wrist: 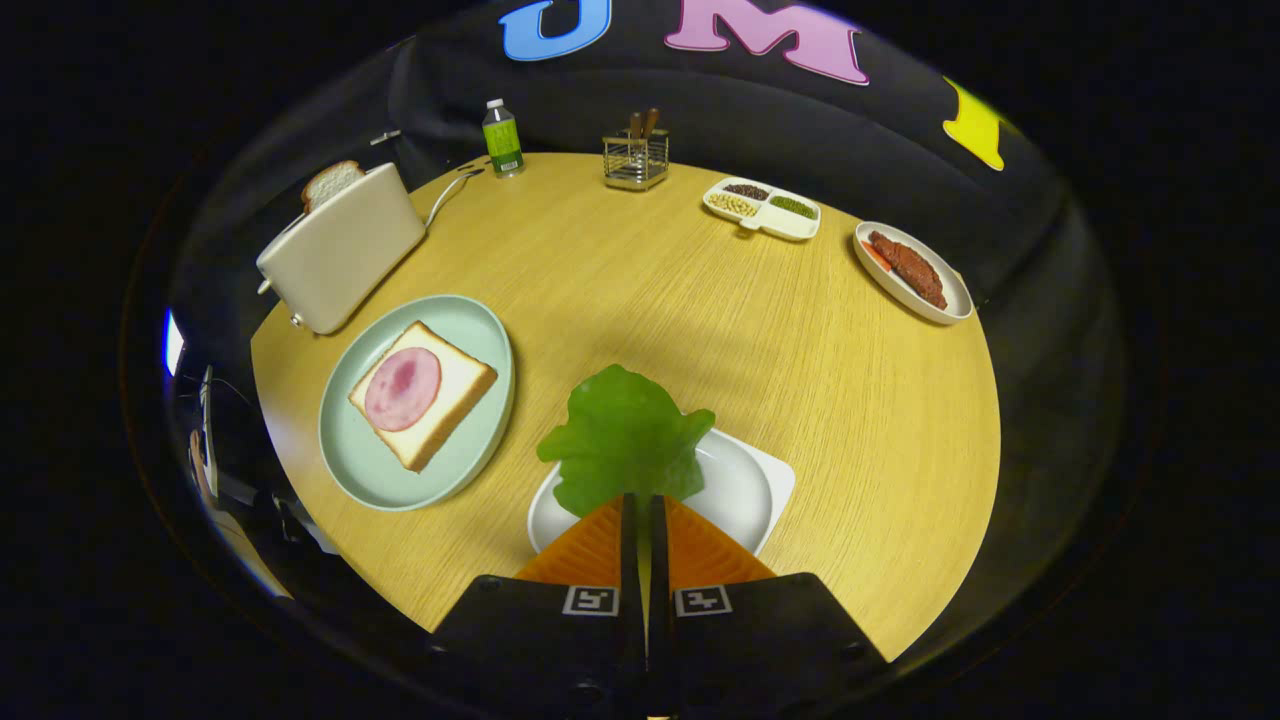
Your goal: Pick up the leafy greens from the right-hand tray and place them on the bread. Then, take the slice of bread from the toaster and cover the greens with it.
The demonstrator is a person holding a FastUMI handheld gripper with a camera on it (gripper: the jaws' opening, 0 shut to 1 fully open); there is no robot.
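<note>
My gripper [643, 505] is shut on the stem end of the leafy green [625, 435], which hangs raised above the white tray [760, 495] beneath it. To the left of the fingers, a pale green plate [375, 465] carries a slice of bread [452, 400] topped with a round of pink ham [402, 388]. Farther back on the left stands a cream toaster [340, 250] with a second bread slice [330, 182] sticking out of its slot.
At the far side of the round wooden table [700, 320] stand a green bottle [502, 138], a wire utensil holder [636, 158], a divided dish of grains [762, 208] and an oval plate of meat [912, 272]. The toaster's cord [448, 195] trails toward the bottle.
</note>
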